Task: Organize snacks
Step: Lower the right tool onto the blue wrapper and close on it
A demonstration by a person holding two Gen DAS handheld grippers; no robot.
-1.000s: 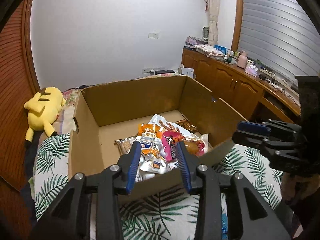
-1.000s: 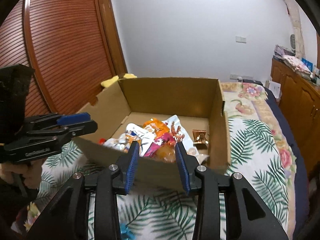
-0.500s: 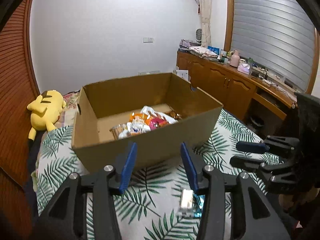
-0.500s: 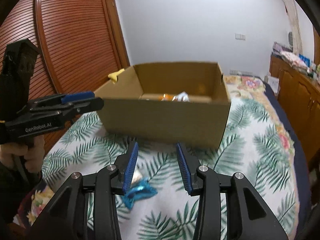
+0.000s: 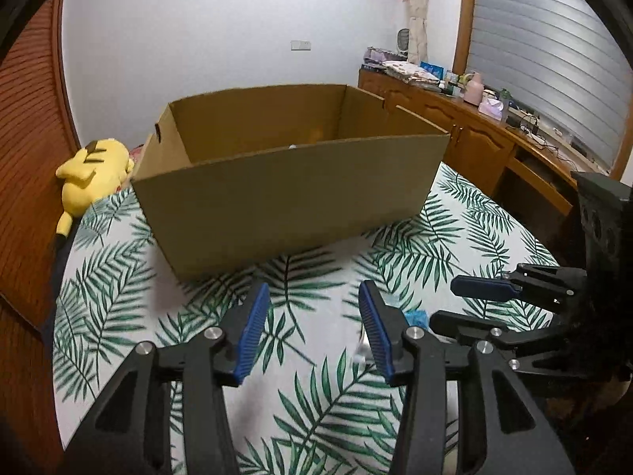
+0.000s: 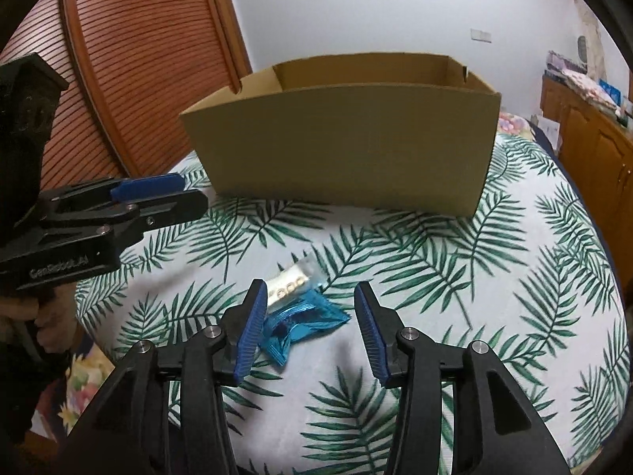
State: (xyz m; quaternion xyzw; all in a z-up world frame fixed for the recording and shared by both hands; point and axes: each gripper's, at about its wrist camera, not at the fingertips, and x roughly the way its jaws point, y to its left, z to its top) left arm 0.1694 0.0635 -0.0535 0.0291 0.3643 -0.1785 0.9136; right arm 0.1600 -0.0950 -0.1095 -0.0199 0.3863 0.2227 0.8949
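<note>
Two loose snacks left on the bed, in front of the cardboard box [image 6: 348,138]: a blue wrapped snack [image 6: 304,322] and a clear packet [image 6: 292,279] touching it on the far side. Box interior is hidden from both wrist views at this angle, so I can't tell what's already packed. Right claw [image 6: 306,332] is empty, jaws opening, blue snack sitting in the gap with neither pad pressing on it. Left claw [image 5: 314,328] is released and empty too, over bare leaf-print bedspread [image 5: 455,237], the snacks just off its right finger. My read: late stage, these two still need picking and dropping in the box.
</note>
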